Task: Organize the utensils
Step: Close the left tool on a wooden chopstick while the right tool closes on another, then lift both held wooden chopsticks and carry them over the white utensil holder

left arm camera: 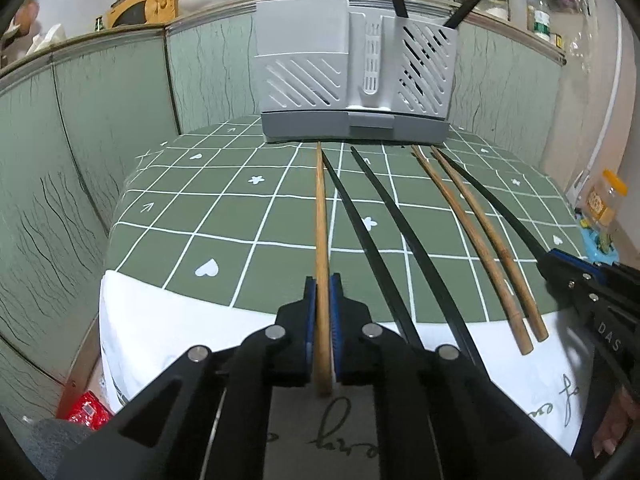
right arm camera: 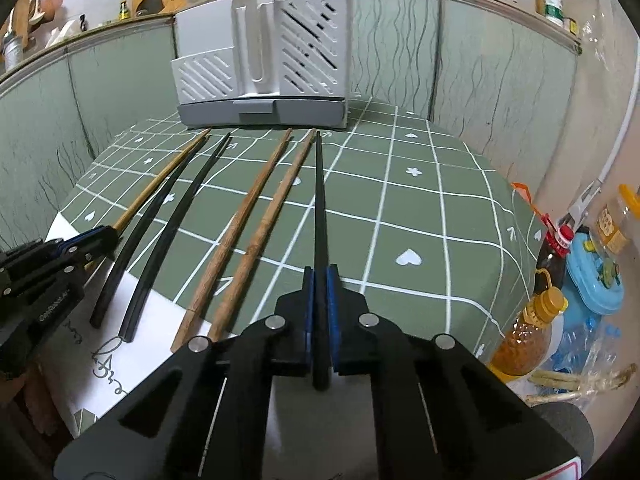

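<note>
Left wrist: "DAS" on right claw [left arm camera: 554, 258] arm.

Table [left arm camera: 180, 216] covered by green cloth with white grid, hearts and stars. White cloth [left arm camera: 160, 320] with script lettering over near edge. Grey slotted utensil holder [left arm camera: 352, 80] stands at far edge. Six chopsticks lie side by side, tips toward holder: wooden chopstick [left arm camera: 320, 208] at left, two black [left arm camera: 384, 216], two wooden [left arm camera: 472, 232], black chopstick [right arm camera: 319, 200] at right.
</note>
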### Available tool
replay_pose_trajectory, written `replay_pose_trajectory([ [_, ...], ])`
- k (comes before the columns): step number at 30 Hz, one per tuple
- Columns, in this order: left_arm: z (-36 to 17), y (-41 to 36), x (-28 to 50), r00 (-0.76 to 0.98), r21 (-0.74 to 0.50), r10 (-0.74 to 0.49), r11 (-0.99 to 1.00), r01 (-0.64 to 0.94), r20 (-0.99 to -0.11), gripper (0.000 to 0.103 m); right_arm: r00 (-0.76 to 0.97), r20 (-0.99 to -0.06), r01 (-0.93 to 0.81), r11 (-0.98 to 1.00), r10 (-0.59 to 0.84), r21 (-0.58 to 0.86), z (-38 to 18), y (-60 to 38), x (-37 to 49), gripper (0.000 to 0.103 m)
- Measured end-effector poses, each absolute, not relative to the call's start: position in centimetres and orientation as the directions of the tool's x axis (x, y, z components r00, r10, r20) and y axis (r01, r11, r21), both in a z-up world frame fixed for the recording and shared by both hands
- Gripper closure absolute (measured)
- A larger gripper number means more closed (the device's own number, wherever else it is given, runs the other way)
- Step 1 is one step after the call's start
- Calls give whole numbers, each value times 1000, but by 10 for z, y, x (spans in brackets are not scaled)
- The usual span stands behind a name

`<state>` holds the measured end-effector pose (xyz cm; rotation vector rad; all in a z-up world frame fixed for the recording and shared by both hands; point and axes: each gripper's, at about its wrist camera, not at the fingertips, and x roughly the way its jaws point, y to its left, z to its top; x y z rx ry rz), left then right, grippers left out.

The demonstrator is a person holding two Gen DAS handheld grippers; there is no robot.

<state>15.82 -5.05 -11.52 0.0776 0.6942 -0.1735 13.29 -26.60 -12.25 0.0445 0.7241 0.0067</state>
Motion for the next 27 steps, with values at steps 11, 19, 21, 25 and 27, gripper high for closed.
replay_pose_trajectory([
  [11,-90,-37,153,777,-9,-165,980,201,-608,95,757,-652,-14,998,54,66,-102,-281,127,97],
  [19,-70,-30,151,783,-21,-191,975,222,-592,95,765,-640,-33,997,73,73,-83,-294,123,97],
  [21,-65,-29,151,779,-26,-202,972,232,-594,95,765,-639,-47,996,85,77,-77,-298,123,97],
  [25,-52,-23,150,779,-43,-225,968,246,-585,95,767,-635,-51,995,95,86,-68,-304,123,97],
  [27,-46,-20,151,782,-50,-229,968,246,-580,95,770,-630,-51,995,97,91,-63,-306,123,97],
])
